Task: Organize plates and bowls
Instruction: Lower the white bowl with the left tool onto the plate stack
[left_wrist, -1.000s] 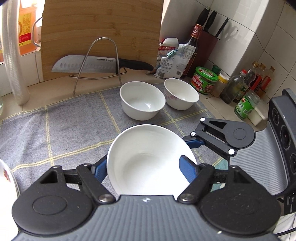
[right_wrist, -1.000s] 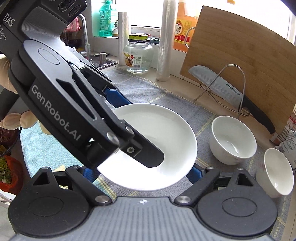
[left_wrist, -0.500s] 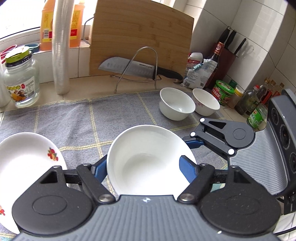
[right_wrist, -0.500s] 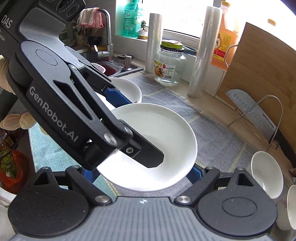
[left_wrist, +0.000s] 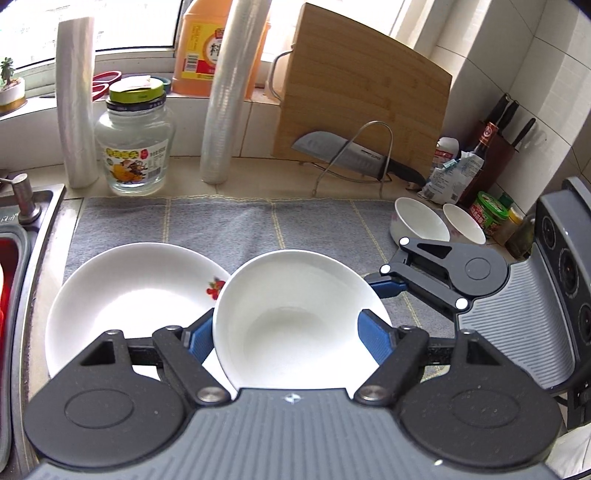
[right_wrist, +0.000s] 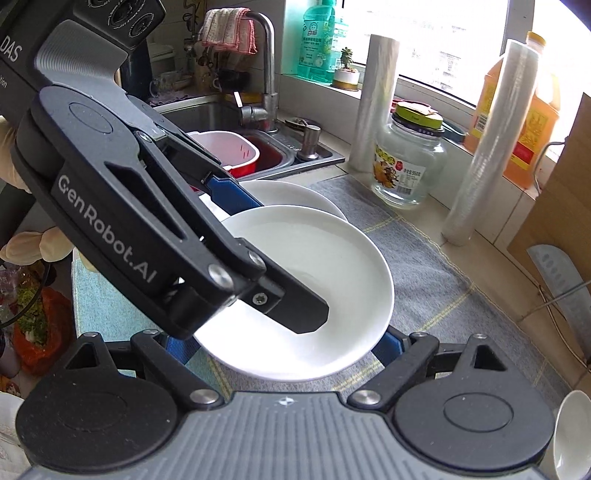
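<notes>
Deep white ceramic plate held off table, both grippers' jaws clamped on opposite rims: left gripper, right gripper. Hung partly over flower-print white plate. Risk: uneven release, plate tips/chips.

"GenRobot.AI" showing in white along the black arm of the left gripper, "DAS" showing on its grey body, jar and bottle labels appearing too small to read

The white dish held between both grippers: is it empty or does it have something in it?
Empty. The white dish shows a bare, glossy white inside in both wrist views, with no food or liquid visible.
</notes>
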